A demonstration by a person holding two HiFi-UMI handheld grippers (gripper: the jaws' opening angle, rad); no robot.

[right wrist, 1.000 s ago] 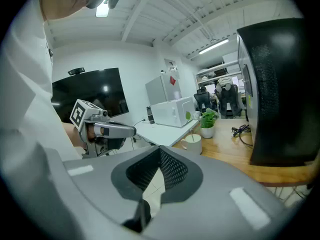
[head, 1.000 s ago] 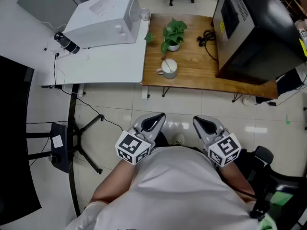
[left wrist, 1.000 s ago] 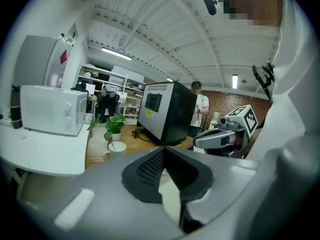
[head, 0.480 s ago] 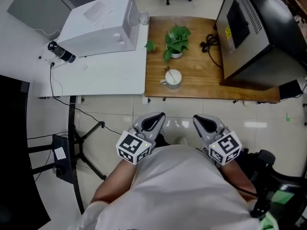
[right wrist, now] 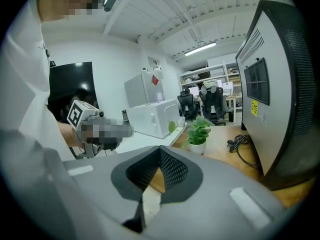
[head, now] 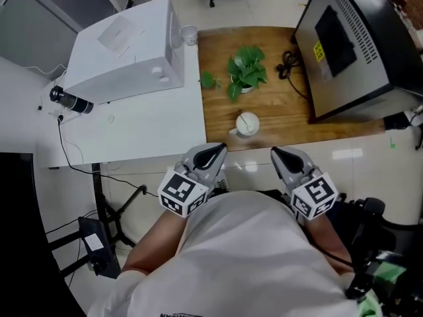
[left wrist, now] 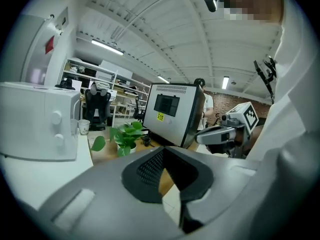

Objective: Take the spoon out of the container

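A white mug stands near the front edge of the wooden table, with a spoon resting in it. Both grippers hover in front of the person's chest, short of the table edge. My left gripper is shut and empty, its tip left of and nearer than the mug. My right gripper is also shut and empty, right of the mug. In the left gripper view the jaws meet with nothing between them; the right gripper view shows the same. The mug is hidden in both gripper views.
A potted plant stands behind the mug. A big black and grey cabinet fills the table's right side, with a black cable beside it. On the white table sit a white appliance and paper cup.
The view has moved forward: the tables and the mug now lie closer to the grippers. Both grippers have stayed shut in front of the chest.
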